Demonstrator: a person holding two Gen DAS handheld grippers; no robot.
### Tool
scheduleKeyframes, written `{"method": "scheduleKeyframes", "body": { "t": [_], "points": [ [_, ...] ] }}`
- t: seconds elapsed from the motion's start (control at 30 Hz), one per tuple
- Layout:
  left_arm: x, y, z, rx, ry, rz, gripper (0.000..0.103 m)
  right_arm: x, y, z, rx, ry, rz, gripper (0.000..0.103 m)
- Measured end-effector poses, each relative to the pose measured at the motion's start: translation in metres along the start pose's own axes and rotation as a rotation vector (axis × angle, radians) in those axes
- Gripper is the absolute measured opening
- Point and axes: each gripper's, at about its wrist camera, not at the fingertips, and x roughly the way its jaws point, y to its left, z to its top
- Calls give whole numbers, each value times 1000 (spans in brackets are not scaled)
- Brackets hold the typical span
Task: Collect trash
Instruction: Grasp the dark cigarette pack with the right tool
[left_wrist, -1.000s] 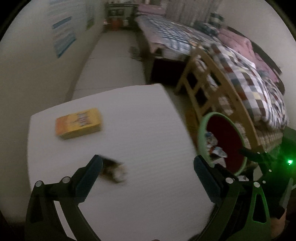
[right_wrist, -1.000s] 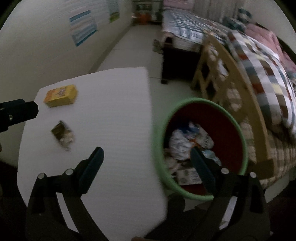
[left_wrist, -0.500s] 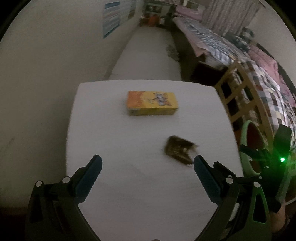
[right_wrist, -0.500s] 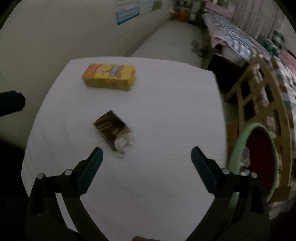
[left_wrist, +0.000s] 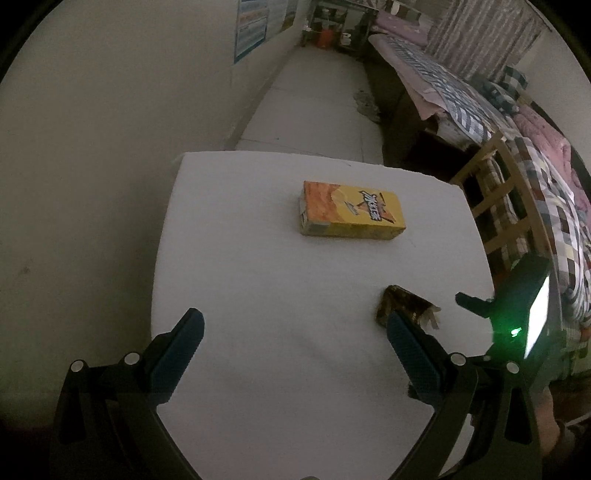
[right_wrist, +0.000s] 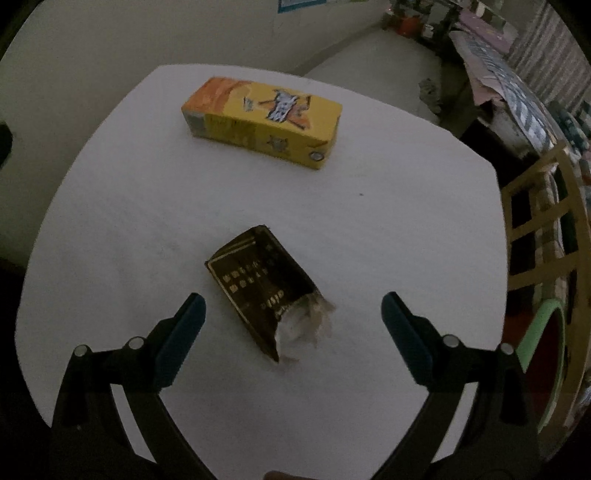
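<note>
The room is dim, and the small gold print on the dark torn packet (right_wrist: 264, 291) cannot be read; in the left wrist view that packet (left_wrist: 404, 308) is partly hidden behind the left gripper's right finger. Only a sliver of the green-rimmed bin (right_wrist: 546, 354) shows, cut off at the frame edge beyond the right side of the white table (right_wrist: 388, 229). The right gripper (right_wrist: 290, 315) is spread wide and empty, its blue-padded fingers (right_wrist: 181, 328) either side of the packet without touching it. The left gripper (left_wrist: 295, 336) is likewise wide apart and holds nothing. The packet lies flat near the table's middle, a crumpled foil-like carton with a ragged, pale torn end. Farther back on the table, well apart from it, lies a rectangular yellow-orange cardboard box (right_wrist: 262, 122), smooth and intact.
</note>
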Motion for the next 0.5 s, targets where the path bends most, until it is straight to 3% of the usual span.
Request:
{"method": "scheduleKeyframes", "body": {
  "t": [0.23, 0.5],
  "points": [
    [9, -2, 7, 15, 10, -11, 95, 18, 3, 6, -7, 26, 11, 86],
    [18, -5, 15, 28, 17, -14, 95, 25, 5, 6, -7, 58, 42, 60]
  ]
}}
